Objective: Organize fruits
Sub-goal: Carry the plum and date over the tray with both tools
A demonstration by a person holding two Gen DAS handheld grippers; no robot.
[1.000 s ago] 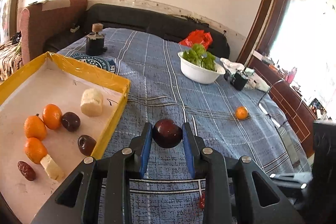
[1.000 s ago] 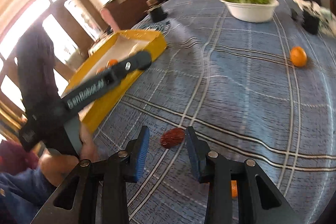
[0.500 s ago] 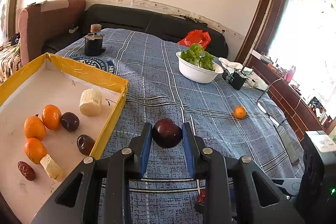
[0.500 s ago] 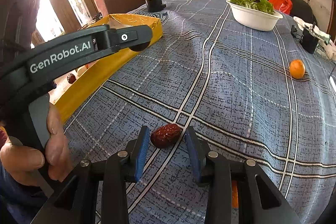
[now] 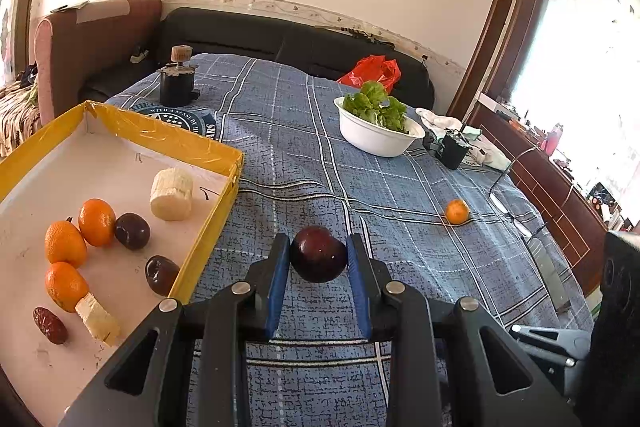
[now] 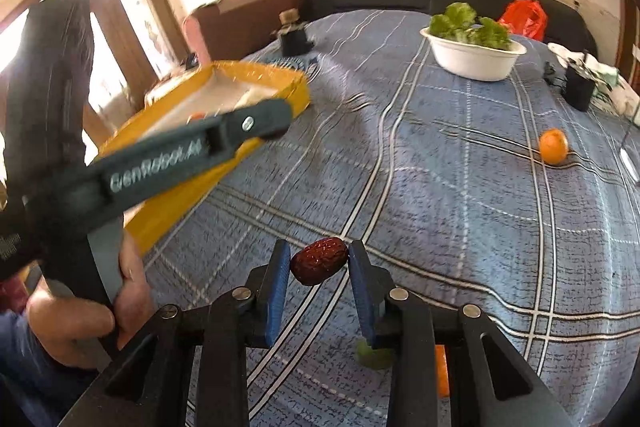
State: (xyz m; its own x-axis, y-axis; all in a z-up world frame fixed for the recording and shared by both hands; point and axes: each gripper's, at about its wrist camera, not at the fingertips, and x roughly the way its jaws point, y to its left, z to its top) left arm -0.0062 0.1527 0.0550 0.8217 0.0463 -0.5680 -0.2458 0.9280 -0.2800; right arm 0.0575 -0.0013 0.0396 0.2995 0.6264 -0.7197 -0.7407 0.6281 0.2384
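Note:
My left gripper (image 5: 319,257) is shut on a dark red plum (image 5: 318,253) and holds it above the blue checked cloth, just right of the yellow-rimmed tray (image 5: 208,147). The tray holds three oranges (image 5: 96,222), two plums (image 5: 132,231), two banana pieces (image 5: 172,193) and a red date (image 5: 49,325). My right gripper (image 6: 319,262) is shut on a red date (image 6: 319,261), lifted off the cloth. The left gripper's arm (image 6: 160,163) crosses the right wrist view in front of the tray (image 6: 168,203). One orange (image 5: 457,211) lies on the cloth at the right.
A white bowl of lettuce (image 5: 378,135) stands at the back. A black jar (image 5: 177,83) and a small black box (image 5: 454,149) stand on the table. A green piece (image 6: 374,355) and an orange piece (image 6: 441,371) lie under my right gripper.
My right gripper has closed on the red date and lifted it off the cloth. My left gripper still holds the plum, with little shift toward the tray.

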